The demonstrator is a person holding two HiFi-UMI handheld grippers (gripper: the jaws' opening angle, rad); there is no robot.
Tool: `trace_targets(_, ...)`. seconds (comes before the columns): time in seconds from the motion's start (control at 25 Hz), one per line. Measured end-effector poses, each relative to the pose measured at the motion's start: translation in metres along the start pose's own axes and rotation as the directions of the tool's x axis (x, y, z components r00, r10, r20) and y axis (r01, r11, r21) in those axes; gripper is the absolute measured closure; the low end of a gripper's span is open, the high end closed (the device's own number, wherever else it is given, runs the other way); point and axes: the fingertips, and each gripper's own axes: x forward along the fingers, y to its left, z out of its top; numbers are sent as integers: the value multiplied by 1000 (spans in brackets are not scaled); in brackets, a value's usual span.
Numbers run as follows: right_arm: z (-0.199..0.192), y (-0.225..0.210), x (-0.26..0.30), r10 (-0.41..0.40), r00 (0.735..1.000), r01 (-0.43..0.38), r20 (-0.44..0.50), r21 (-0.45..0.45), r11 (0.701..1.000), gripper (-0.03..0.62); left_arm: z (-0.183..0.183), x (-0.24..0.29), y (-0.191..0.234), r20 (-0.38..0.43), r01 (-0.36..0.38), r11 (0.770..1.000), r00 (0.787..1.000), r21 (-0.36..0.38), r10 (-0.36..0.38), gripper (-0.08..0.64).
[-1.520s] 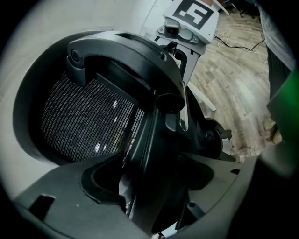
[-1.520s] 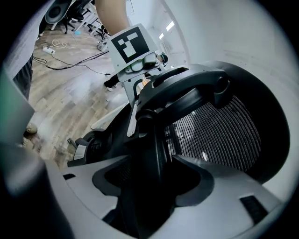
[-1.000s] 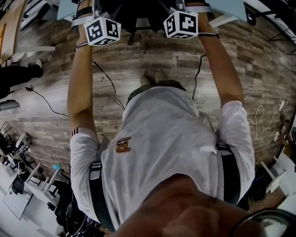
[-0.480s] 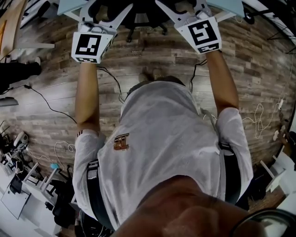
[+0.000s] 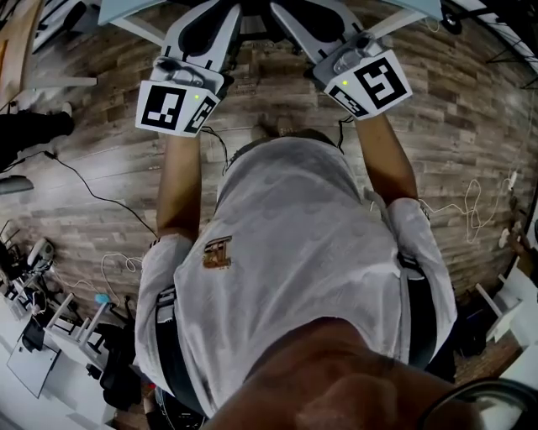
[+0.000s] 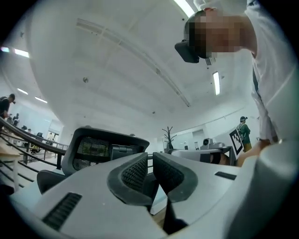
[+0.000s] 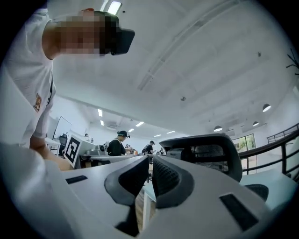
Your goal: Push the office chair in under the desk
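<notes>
Both the left claw point(image 6: 150, 161) and the right claw point(image 7: 151, 163) have just been closing and now stand nearly shut, with nothing between the jaws. The black mesh-backed office chair point(image 6: 100, 149) stands just ahead of them, untouched, against the pale blue bench point(image 5: 126, 8). A good push would likely set both claws evenly on the backrest and drive straight, so the chair doesn't swivel. Loose black cables point(image 5: 84, 189) cross the wood-plank floor point(image 5: 471, 109) of a bright open office.
</notes>
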Motion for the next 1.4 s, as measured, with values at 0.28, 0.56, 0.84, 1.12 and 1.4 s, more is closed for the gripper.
trace_targets(0.28,-12,21,0,54,998,-57,33,73,996,554,-4,-5,-7,10,-13,1000,1000,-2,13,539)
trace_targets(0.56,-13,25,-2,57,998,-58,23,57,997,557,-7,0,-14,6,1,1000,1000,-13,-1,541)
trace_targets(0.84,-19,16,-4,55,998,-56,13,64,996,557,-14,5,-12,-10,-3,1000,1000,-11,3,541)
trace_targets(1.12,-19,22,-3,70,998,-70,5,63,996,558,-12,-1,-13,-19,-6,1000,1000,-6,6,541)
trace_targets(1.4,-22,19,-5,75,997,-75,-12,52,996,558,-14,0,-14,-25,-7,1000,1000,0,7,541)
